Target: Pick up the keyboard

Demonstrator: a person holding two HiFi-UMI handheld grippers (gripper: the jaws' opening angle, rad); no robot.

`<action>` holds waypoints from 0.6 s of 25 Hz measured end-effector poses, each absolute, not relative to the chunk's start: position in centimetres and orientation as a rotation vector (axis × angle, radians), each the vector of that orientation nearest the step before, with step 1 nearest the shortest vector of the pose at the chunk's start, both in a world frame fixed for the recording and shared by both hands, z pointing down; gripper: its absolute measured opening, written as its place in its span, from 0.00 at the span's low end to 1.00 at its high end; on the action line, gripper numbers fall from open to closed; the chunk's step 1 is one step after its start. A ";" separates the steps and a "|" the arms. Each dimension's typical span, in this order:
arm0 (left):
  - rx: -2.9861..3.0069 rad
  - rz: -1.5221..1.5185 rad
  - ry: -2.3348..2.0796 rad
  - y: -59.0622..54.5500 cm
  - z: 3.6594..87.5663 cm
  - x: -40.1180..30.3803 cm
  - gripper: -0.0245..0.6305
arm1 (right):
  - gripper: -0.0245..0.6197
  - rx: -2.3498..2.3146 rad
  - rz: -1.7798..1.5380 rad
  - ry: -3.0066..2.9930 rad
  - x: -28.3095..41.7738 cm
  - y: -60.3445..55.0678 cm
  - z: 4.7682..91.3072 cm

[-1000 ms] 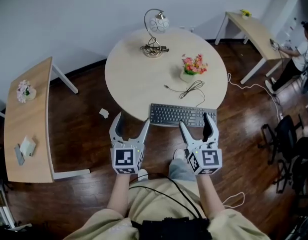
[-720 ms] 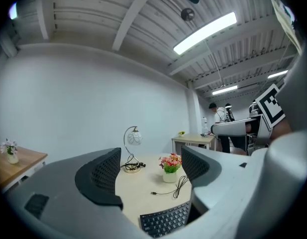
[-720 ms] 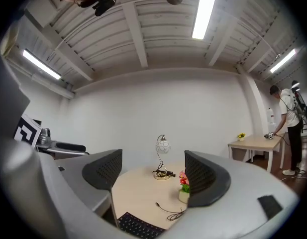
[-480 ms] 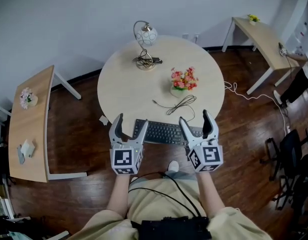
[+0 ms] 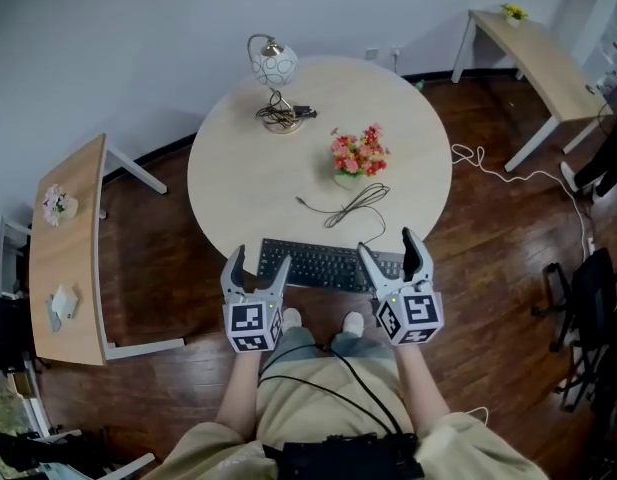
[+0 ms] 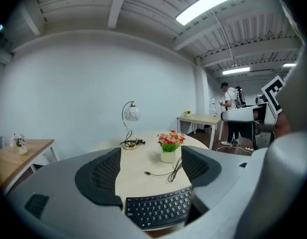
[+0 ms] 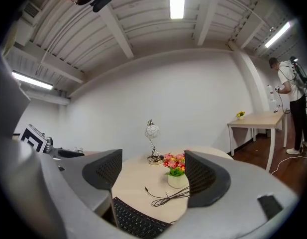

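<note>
The flat black computer keyboard (image 5: 318, 265) lies flat at the near edge of the round pale wooden surface (image 5: 258, 178), just in front of your knees, with its long side running across you.

Your left gripper (image 5: 260, 260) is at the keyboard's left end with its fingers spread wide. In the left gripper view the gripper (image 6: 151, 171) looks along the surface. The two dark ribbed fingers (image 6: 101, 176) stand well apart, and the keyboard (image 6: 158, 208) shows low in the gap between them. Whether they touch it cannot be told.

Your right gripper (image 5: 388, 248) is at the keyboard's right end, and its fingers are also spread wide. In the right gripper view the gripper (image 7: 153, 176) points over the surface, and the keyboard (image 7: 136, 223) sits low and to the left, partly behind the left finger.

Beyond the keyboard, a thin black cable (image 5: 353, 205) lies loosely coiled on the surface. Just past the cable stands a small white pot of pink and red flowers (image 5: 356, 158). Farther back from the keyboard, near the surface's far-left rim, stands a curved metal lamp with a white globe shade (image 5: 272, 68).
</note>
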State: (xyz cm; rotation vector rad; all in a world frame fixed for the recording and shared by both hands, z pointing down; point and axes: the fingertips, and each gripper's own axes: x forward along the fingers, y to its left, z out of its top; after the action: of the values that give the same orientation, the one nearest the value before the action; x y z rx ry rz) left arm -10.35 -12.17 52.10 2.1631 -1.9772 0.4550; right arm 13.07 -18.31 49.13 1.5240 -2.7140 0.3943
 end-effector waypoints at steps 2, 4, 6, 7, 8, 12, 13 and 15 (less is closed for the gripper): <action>2.152 0.468 -1.953 -12.8 53.0 -10.2 0.61 | 0.69 1.527 0.413 -2.692 13.7 -18.7 50.1; 2.152 0.460 -1.926 -13.5 53.7 -10.1 0.61 | 0.69 1.546 0.471 -2.662 14.8 -19.1 51.6; 2.159 0.471 -1.892 -13.9 54.5 -10.0 0.61 | 0.69 1.626 0.594 -2.609 17.0 -19.5 53.6; 2.164 0.478 -1.871 -14.1 54.7 -9.9 0.61 | 0.69 1.682 0.687 -2.580 18.6 -19.5 54.9; 2.169 0.480 -1.853 -14.2 54.9 -9.9 0.61 | 0.69 1.737 0.790 -2.550 20.2 -19.4 56.3; 2.180 0.487 -1.820 -14.7 55.7 -10.5 0.61 | 0.69 1.925 1.190 -2.419 26.0 -17.4 64.2; 2.187 0.492 -1.810 -14.9 55.7 -10.5 0.61 | 0.69 1.980 1.290 -2.371 27.2 -16.4 66.0; 2.203 0.500 -1.792 -15.1 55.7 -10.4 0.61 | 0.69 2.073 1.457 -2.274 29.0 -14.3 69.5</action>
State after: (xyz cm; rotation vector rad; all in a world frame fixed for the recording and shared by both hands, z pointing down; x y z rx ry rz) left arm -10.45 -15.08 55.67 2.2031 -1.7923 0.5000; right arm 29.05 -14.27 69.48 2.0733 -2.2737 1.4571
